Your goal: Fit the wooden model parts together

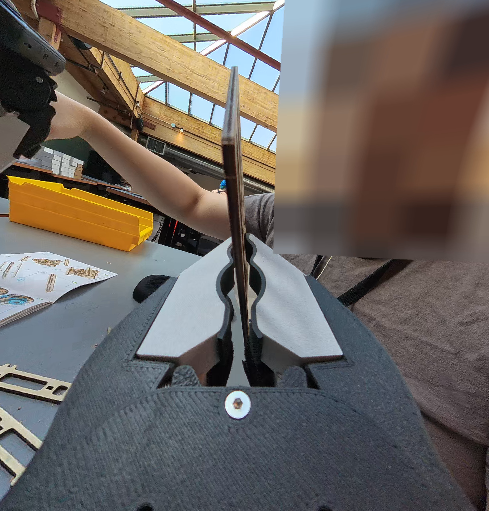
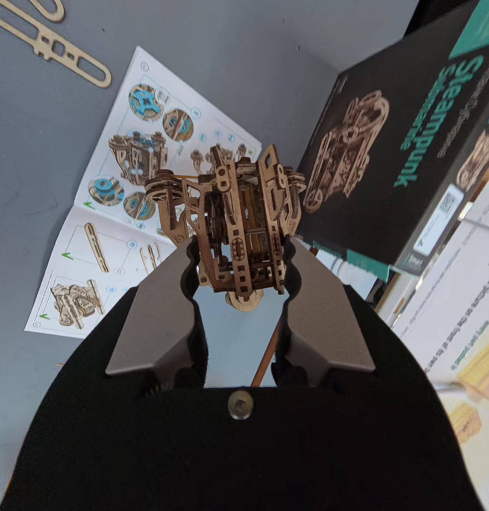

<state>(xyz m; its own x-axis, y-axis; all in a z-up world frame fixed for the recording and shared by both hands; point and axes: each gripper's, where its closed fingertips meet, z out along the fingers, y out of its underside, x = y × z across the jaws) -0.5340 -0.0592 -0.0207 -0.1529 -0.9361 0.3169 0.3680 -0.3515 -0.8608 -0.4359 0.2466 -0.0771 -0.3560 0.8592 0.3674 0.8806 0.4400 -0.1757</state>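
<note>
Spanning overhead, timber beams (image 1: 165, 55); grey table (image 1: 71, 326)

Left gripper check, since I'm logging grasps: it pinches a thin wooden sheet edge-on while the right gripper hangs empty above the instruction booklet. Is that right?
Not quite. The right gripper is not empty: the right wrist view shows it clamped on the wooden model above the instruction booklet. The left gripper does pinch the thin wooden sheet edge-on.
</note>
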